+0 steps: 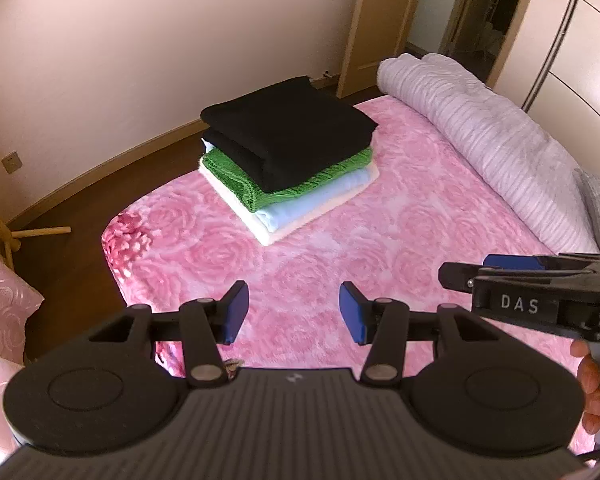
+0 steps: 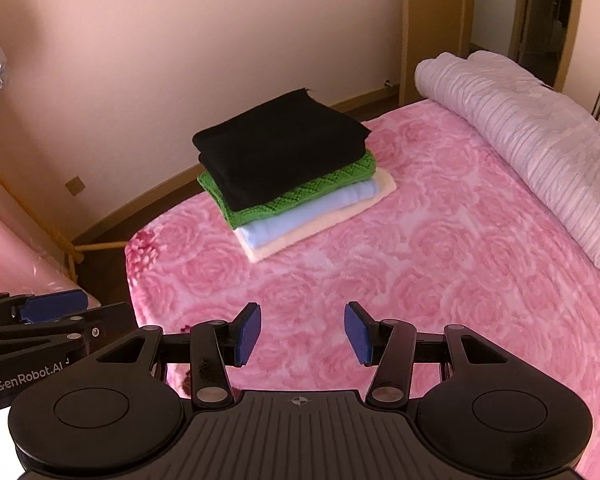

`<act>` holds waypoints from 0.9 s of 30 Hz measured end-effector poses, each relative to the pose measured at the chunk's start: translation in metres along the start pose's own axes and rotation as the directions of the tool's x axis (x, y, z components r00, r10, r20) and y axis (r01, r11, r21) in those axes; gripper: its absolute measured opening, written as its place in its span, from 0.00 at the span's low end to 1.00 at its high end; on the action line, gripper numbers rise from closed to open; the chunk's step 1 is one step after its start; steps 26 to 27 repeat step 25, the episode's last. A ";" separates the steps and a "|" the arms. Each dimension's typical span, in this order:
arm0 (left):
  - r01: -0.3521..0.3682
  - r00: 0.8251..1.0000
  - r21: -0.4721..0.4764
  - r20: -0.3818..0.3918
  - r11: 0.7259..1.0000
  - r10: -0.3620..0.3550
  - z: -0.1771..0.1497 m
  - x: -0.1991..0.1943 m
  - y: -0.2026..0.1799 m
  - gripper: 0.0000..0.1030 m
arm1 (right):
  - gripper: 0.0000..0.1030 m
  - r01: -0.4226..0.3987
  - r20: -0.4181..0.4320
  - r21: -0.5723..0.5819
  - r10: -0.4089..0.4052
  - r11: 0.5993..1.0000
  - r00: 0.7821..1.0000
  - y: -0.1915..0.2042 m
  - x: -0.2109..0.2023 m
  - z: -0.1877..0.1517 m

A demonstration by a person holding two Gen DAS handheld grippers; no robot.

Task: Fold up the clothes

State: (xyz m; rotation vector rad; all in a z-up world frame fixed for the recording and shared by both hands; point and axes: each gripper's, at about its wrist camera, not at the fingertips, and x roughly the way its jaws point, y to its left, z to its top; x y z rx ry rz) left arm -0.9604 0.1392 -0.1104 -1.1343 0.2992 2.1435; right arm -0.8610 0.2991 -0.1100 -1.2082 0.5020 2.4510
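1. In the left wrist view, the left hand-held gripper [image 1: 294,312] hung over the near part of a bed [image 1: 400,240] covered in a pink rose-patterned blanket. Its two blue-padded fingers [image 1: 236,312] stood wide apart with nothing between them.
2. Well ahead of it, near the bed's far left corner, sat a neat stack of folded clothes [image 1: 288,160]: a black garment [image 1: 288,132] on top, a green knit [image 1: 236,176] under it, then a pale blue piece [image 1: 320,196], and a cream one [image 1: 268,236] at the bottom.
3. A rolled pale lilac quilt [image 1: 492,136] lay along the bed's right side.
4. The right hand-held gripper [image 1: 500,268] entered from the right edge, seen side-on, above the blanket.
5. In the right wrist view, the right hand-held gripper [image 2: 302,334] also hung over the near blanket, its fingers spread and holding nothing.
6. The same stack of folded clothes [image 2: 288,172] rested ahead and slightly left, apart from both tools.
7. The left hand-held gripper [image 2: 56,308] showed at the lower left edge.
8. A cream wall [image 2: 180,40] and a wooden door [image 2: 432,20] stood behind the bed.
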 end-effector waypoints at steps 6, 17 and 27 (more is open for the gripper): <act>-0.033 0.999 -0.036 -0.024 0.999 0.032 0.012 0.019 0.002 0.45 | 0.49 -0.024 -0.026 -0.036 0.023 0.999 0.999 -0.004 0.020 0.014; -0.066 0.997 -0.017 -0.032 0.998 0.065 0.039 0.043 -0.011 0.45 | 0.49 -0.037 -0.042 -0.016 0.037 0.999 0.998 -0.028 0.047 0.038; -0.085 0.996 -0.004 -0.017 0.996 0.085 0.049 0.051 -0.021 0.45 | 0.49 -0.039 -0.036 0.009 0.040 0.999 0.999 -0.038 0.051 0.047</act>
